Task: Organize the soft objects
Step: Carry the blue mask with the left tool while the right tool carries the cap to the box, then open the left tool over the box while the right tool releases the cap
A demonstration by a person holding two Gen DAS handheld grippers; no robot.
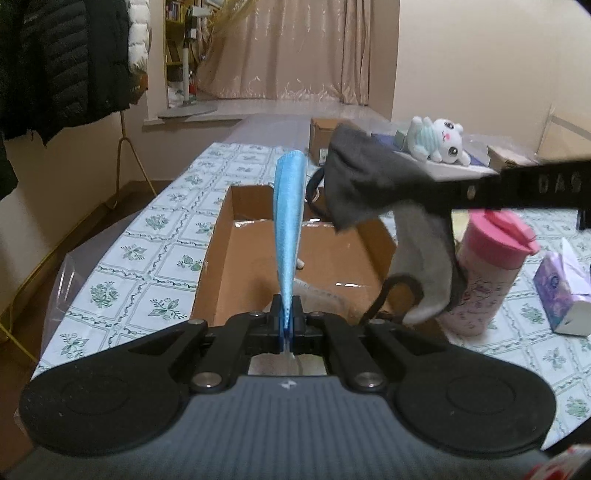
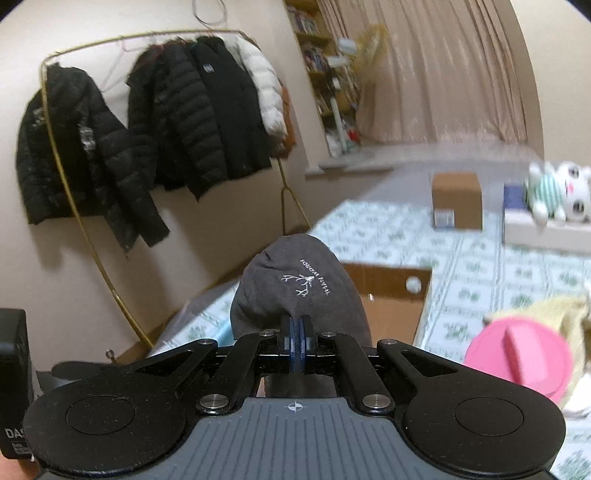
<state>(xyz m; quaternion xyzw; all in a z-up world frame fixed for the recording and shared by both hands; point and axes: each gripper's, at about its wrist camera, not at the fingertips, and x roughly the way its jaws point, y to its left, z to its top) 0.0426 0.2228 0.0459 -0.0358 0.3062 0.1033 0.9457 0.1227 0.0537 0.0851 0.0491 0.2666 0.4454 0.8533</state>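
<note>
Hanging limp over an open cardboard box (image 1: 221,236), a light blue mask (image 1: 286,236) is being pinched by the closed left gripper (image 1: 287,325) while the closed right gripper (image 2: 296,338) is clamping a soft grey sock (image 2: 295,288) at its edge.

Open box (image 1: 236,258) clear (tumbler (image 1: 487,273) beside).

A long table (image 1: 110,258) under a floral, tile-patterned cloth ran toward a window hung with pale pink curtains (image 1: 280,48). Against the plain beige wall (image 2: 110,22), dark padded jackets (image 2: 192,110) and one white one hung from a thin brass rack (image 2: 62,155). A bookshelf (image 2: 314,55) stood beside the curtains.
</note>
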